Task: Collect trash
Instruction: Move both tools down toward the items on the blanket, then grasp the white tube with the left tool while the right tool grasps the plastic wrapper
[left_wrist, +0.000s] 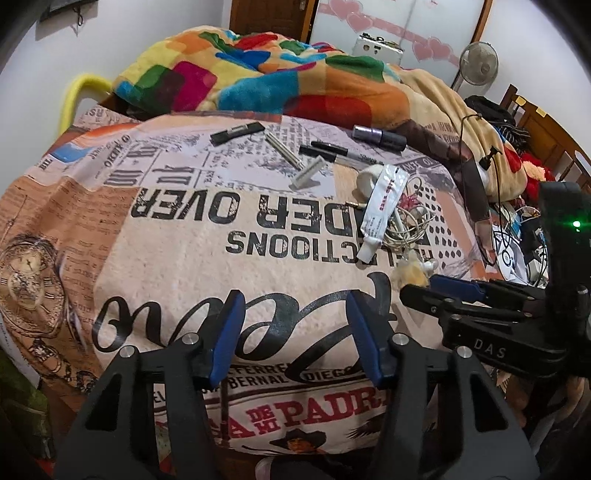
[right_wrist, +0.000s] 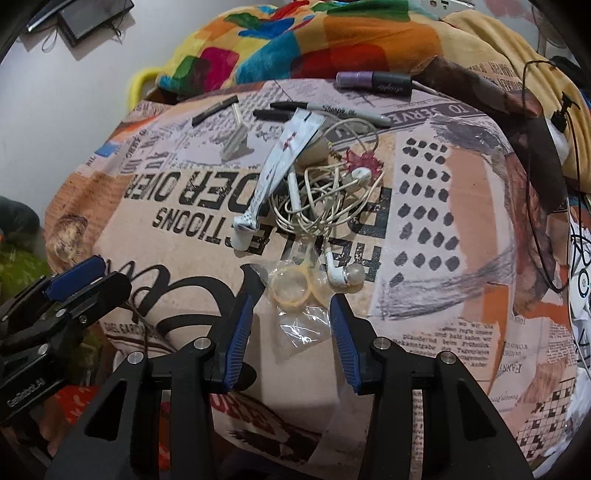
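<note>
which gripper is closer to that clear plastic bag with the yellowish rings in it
Right. The right gripper has the clear plastic bag between its open fingers, unpinched; the left gripper hovers off to its left over bare bedspread.

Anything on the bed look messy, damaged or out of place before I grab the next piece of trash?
Yes. A white tube lies squeezed flat across a tangled knot of earphones. Just ahead of the right gripper sits a crumpled clear wrapper holding a yellowish ring. The marker and razor lie scattered, nothing spilled.
</note>
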